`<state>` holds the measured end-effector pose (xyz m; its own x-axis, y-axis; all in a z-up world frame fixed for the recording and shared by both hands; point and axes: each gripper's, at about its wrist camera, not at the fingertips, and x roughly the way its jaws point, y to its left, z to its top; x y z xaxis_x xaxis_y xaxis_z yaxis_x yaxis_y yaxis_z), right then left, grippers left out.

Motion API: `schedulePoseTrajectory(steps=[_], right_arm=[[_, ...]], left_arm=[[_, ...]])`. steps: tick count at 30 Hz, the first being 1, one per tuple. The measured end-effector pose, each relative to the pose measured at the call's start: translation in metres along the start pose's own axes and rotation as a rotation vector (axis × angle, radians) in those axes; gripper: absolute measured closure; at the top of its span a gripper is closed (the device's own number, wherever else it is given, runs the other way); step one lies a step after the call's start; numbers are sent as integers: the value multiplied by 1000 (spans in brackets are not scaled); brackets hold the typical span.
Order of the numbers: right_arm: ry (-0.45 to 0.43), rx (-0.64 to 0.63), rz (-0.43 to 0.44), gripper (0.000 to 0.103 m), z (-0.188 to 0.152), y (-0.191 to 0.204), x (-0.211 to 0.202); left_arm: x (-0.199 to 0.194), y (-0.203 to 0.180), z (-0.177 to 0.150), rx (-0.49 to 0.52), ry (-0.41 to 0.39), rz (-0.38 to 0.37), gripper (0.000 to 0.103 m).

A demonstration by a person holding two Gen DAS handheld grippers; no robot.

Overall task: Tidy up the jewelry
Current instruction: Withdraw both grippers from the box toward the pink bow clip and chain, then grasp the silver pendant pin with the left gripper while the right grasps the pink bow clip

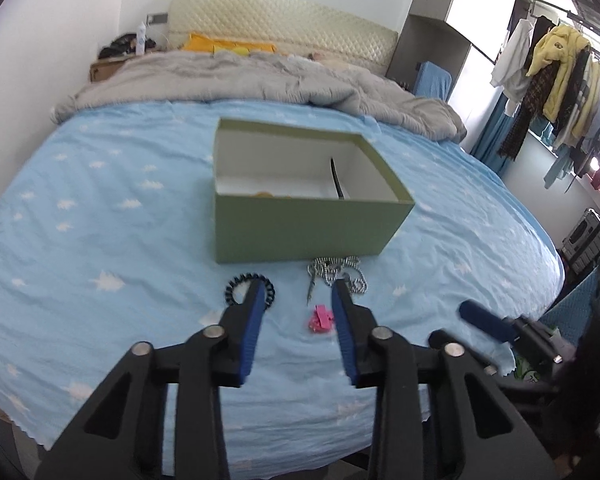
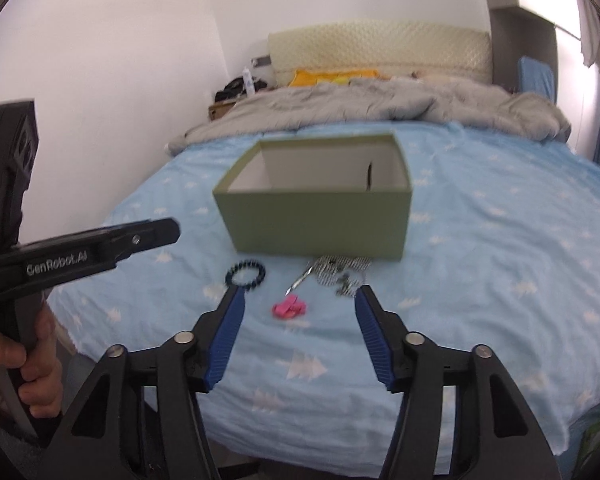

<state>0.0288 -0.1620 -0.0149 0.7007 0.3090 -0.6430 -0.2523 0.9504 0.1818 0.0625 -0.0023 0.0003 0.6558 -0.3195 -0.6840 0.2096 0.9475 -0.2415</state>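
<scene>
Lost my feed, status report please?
Left gripper and right gripper open, empty. Bracelet, chain, pink clip on bed before box. Nothing blocking.

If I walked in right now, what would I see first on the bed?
A big green box stands open in the middle of the blue bedsheet. In front of it lie a black beaded bracelet, a silver bead chain and a small pink clip, between both open grippers.

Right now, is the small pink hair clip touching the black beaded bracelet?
Apart. The right wrist view shows blue sheet between the pink hair clip and black beaded bracelet.
</scene>
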Motion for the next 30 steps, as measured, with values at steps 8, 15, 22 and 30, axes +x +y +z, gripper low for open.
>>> schedulePoseTrajectory(steps=[8,15,22,30], right_arm=[[60,3,59,58,-16,1,54],[102,11,103,63,-21,-5,101],[111,0,109,65,-28,-7,122],[89,13,101,71,-31,-16,115]], left_arm=[[42,9,-6,-4,48,-19,76],[74,18,-8,-19,82,-19,83],[99,15,-10,-5,115,-25,83],[122,6,-7,15,142,-53,83]])
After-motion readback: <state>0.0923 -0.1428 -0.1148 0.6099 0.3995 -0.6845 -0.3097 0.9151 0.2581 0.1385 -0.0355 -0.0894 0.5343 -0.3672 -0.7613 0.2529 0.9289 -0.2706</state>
